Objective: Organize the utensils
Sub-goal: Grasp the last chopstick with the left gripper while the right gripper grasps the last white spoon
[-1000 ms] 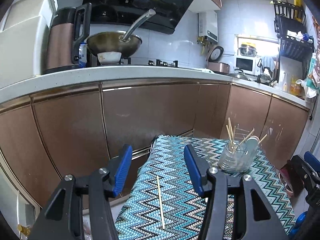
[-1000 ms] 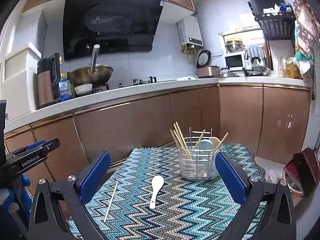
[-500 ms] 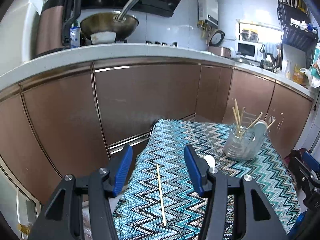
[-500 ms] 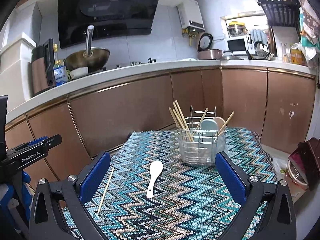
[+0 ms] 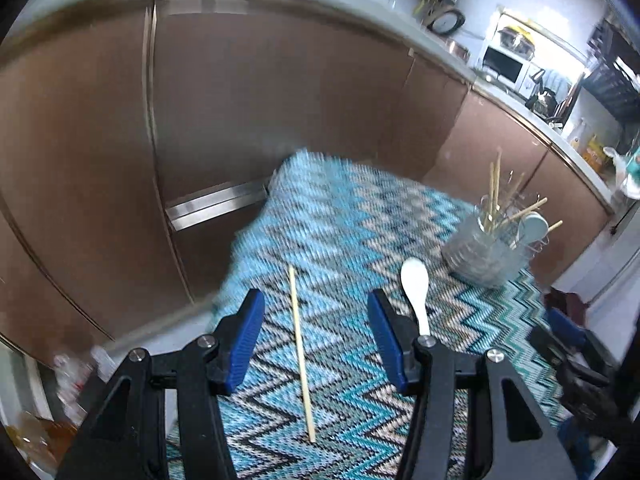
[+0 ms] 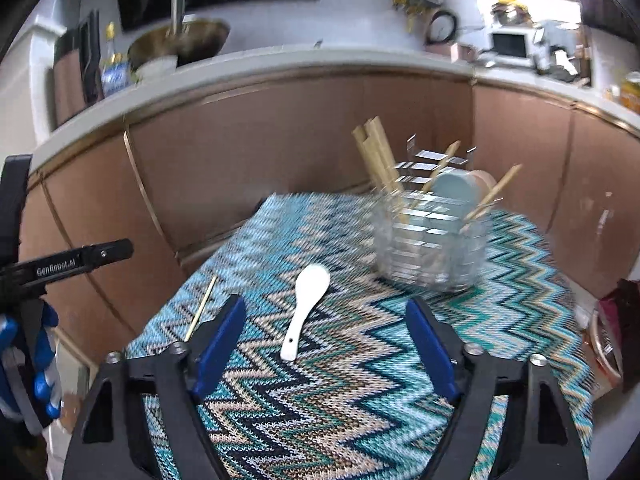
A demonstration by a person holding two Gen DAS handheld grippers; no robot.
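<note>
Approach step: left gripper [image 5: 316, 336], fingers spread, is nearing the chopstick [image 5: 301, 354]; right gripper [image 6: 326, 344], fingers closing on nothing, is apparently lining up the spoon [image 6: 306, 308] for pickup.

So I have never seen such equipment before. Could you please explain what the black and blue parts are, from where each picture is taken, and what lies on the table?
There is no robot arm here. A person holds a two-finger gripper in each hand, and each gripper carries a wide-angle camera that looks forward along its fingers. The black frames with blue pads at the bottom of each picture are those fingers.

One picture comes from the left gripper, the other from the right gripper. Both hold nothing; the right one's jaws are closing, with nothing pressed between them.

On the zigzag-patterned cloth lie a single chopstick and a white spoon. Further back stands a wire utensil holder that already contains chopsticks and spoons. Behind it are brown kitchen cabinets.

The pictures are blurred, so fine details are unclear.
</note>
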